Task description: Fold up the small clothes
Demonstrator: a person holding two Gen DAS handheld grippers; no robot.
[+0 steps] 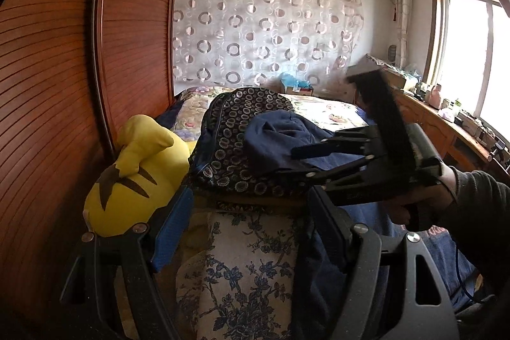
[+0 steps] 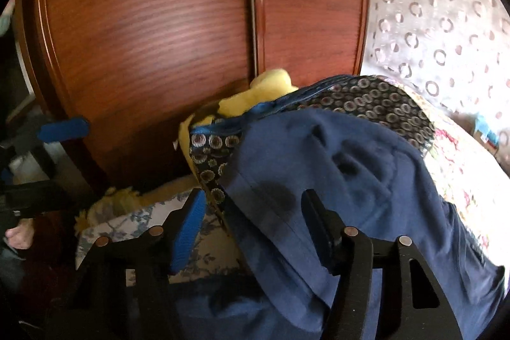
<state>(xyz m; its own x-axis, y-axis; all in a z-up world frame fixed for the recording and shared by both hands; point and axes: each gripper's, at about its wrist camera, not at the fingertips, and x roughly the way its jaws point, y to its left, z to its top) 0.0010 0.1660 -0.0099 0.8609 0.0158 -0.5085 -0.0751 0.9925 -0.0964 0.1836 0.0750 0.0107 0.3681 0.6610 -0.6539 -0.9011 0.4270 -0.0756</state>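
A navy blue garment (image 2: 344, 168) lies draped over a dark circle-patterned cushion (image 2: 382, 104) and hangs down toward me; it also shows in the left wrist view (image 1: 280, 136). My right gripper (image 2: 251, 222) is open just above the garment's lower edge, holding nothing; in the left wrist view it (image 1: 287, 164) reaches in from the right over the garment. My left gripper (image 1: 248, 219) is open and empty above a blue-flowered white cloth (image 1: 245, 270), with part of the navy garment beside its right finger.
A yellow plush toy (image 1: 134, 177) leans against the wooden wardrobe doors (image 1: 63, 85) at left. A floral bedspread (image 1: 322, 110) lies behind the cushion, below a ring-patterned curtain (image 1: 261, 24). A cluttered wooden counter (image 1: 446, 123) runs under the window at right.
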